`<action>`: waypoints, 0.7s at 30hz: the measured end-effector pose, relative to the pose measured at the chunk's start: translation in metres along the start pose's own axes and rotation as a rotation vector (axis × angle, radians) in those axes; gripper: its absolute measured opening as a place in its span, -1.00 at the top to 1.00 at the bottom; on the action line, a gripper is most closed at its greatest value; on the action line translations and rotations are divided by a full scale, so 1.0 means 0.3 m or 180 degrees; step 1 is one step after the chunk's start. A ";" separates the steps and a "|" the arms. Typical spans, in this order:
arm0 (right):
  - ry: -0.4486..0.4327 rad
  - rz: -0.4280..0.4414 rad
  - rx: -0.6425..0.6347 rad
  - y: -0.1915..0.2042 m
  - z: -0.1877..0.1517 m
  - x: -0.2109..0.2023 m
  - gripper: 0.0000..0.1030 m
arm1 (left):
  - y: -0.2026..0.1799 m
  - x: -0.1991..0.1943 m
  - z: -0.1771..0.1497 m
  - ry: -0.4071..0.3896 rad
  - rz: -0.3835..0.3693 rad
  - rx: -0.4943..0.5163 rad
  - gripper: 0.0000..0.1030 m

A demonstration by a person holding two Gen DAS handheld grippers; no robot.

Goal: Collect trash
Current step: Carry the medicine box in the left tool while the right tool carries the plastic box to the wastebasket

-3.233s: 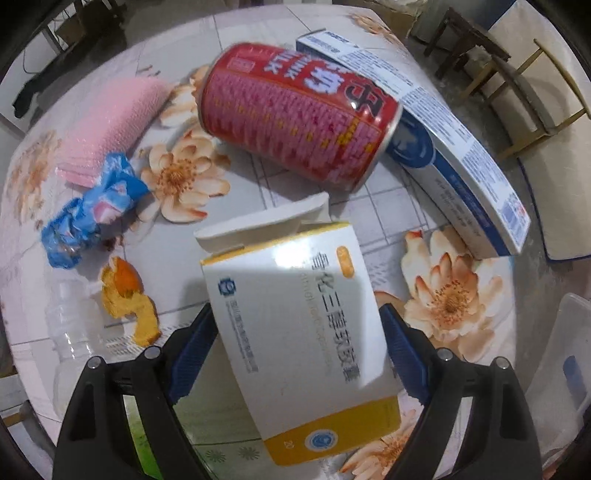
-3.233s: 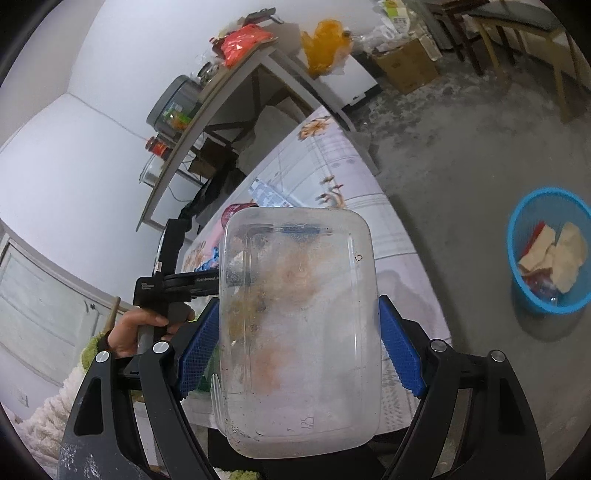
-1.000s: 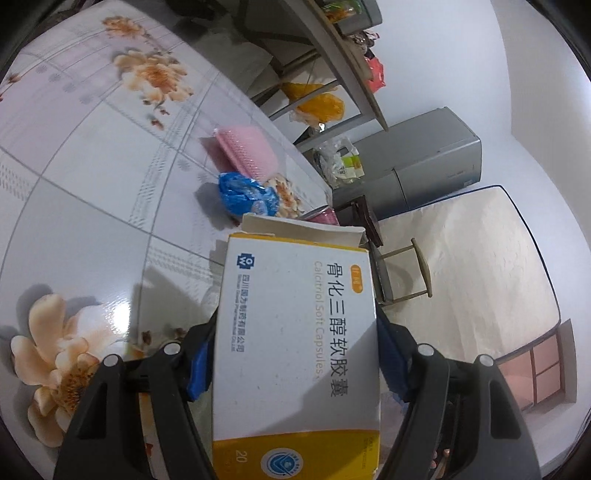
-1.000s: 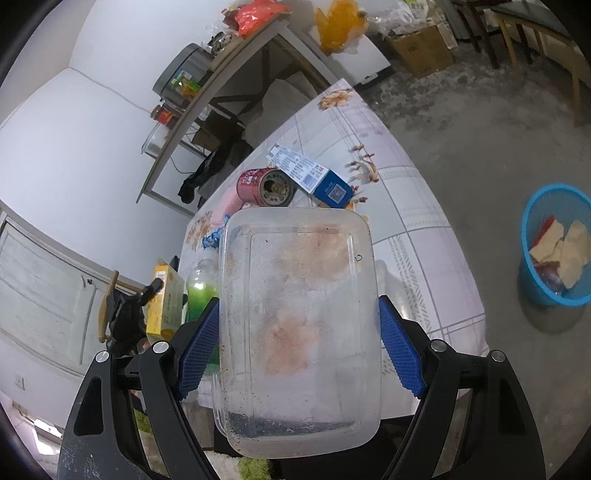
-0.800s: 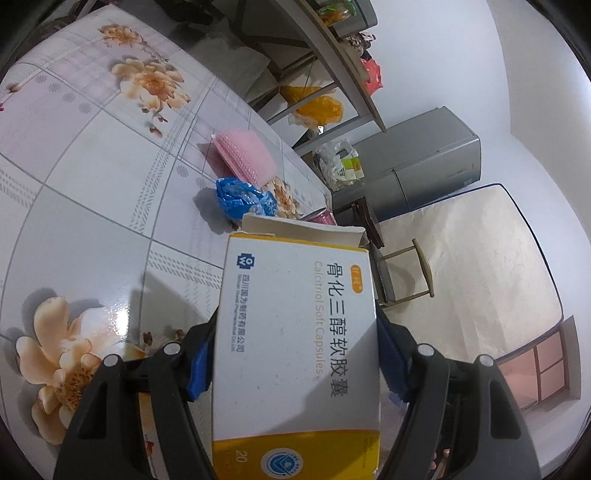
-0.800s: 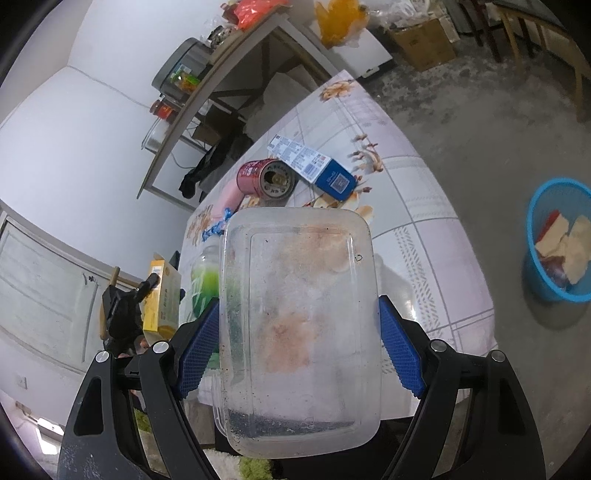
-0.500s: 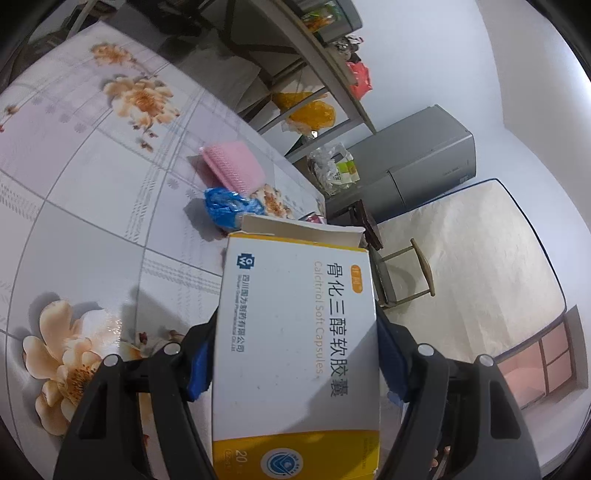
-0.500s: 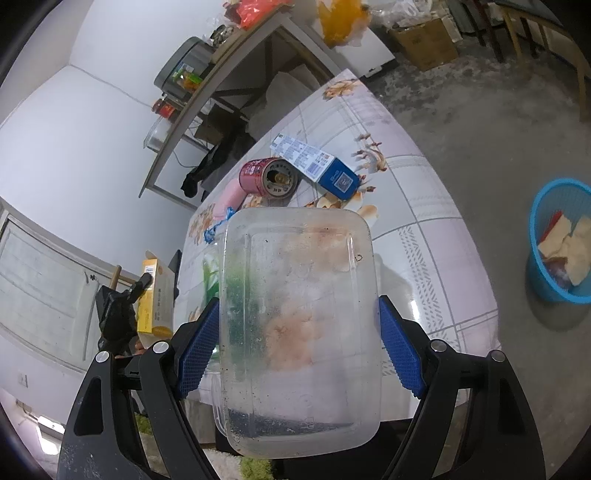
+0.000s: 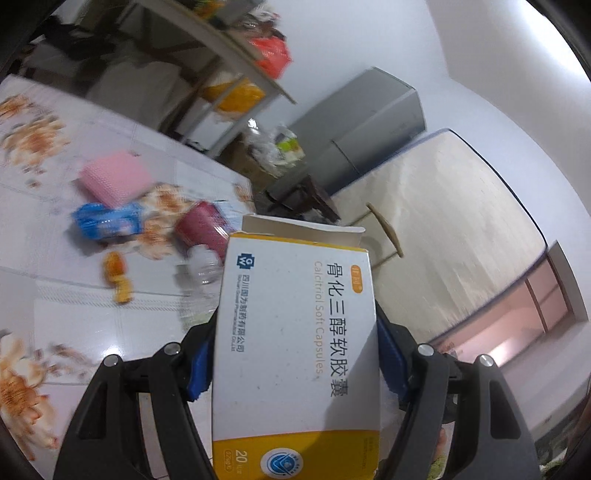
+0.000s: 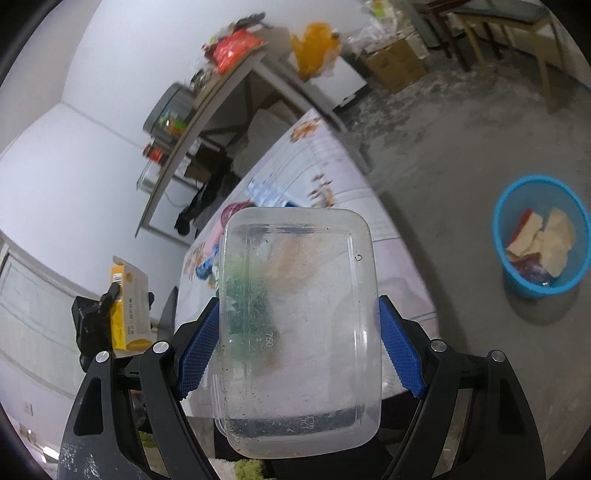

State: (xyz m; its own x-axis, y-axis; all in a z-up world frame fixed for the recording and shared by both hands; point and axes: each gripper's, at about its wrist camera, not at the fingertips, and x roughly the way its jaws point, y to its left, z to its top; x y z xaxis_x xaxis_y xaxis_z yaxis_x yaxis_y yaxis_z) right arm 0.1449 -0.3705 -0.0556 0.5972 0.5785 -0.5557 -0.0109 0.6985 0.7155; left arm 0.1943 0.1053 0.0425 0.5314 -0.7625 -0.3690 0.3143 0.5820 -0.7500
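My left gripper (image 9: 295,354) is shut on a white and yellow medicine box (image 9: 295,343), its top flap open, lifted above the flowered table (image 9: 74,325). The same box (image 10: 129,306) shows in the right wrist view at the left, held by the left gripper (image 10: 110,306). My right gripper (image 10: 297,332) is shut on a dirty clear plastic food container (image 10: 299,325), held over the table's (image 10: 402,269) near end. A blue trash basket (image 10: 541,236) with cardboard scraps stands on the floor to the right.
On the table lie a pink sponge (image 9: 116,177), a blue wrapper (image 9: 107,221), a red can (image 9: 203,229), orange peel (image 9: 116,273) and a clear bottle (image 9: 203,262). A grey fridge (image 9: 365,122), a shelf table (image 10: 207,103) and wooden chairs (image 10: 517,29) stand around.
The left gripper has risen and rolled with the box, so the red can, bottle and peel came into its view. The right gripper has shifted sideways with the container; the basket sits slightly higher in its view.
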 end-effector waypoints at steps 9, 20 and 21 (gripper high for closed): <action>-0.0325 -0.0139 0.0382 -0.172 -0.018 -0.153 -0.51 | -0.188 0.197 -0.030 0.0293 -0.0365 0.0199 -0.37; -0.0693 -0.0441 0.1085 -0.463 -0.020 -0.286 -0.50 | -0.521 0.683 -0.139 0.1120 -0.0487 0.0494 -0.37; -0.0693 -0.0460 0.1161 -0.493 -0.014 -0.281 -0.51 | -0.548 0.746 -0.156 0.1233 -0.0499 0.0505 -0.37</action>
State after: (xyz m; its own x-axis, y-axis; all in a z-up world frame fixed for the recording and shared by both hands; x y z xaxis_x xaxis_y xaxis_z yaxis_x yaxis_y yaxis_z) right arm 0.0926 -0.5209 -0.1165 0.7271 0.3565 -0.5868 0.3453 0.5488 0.7613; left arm 0.2247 -0.1742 0.0575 0.1433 -0.8770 -0.4587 0.5004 0.4640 -0.7310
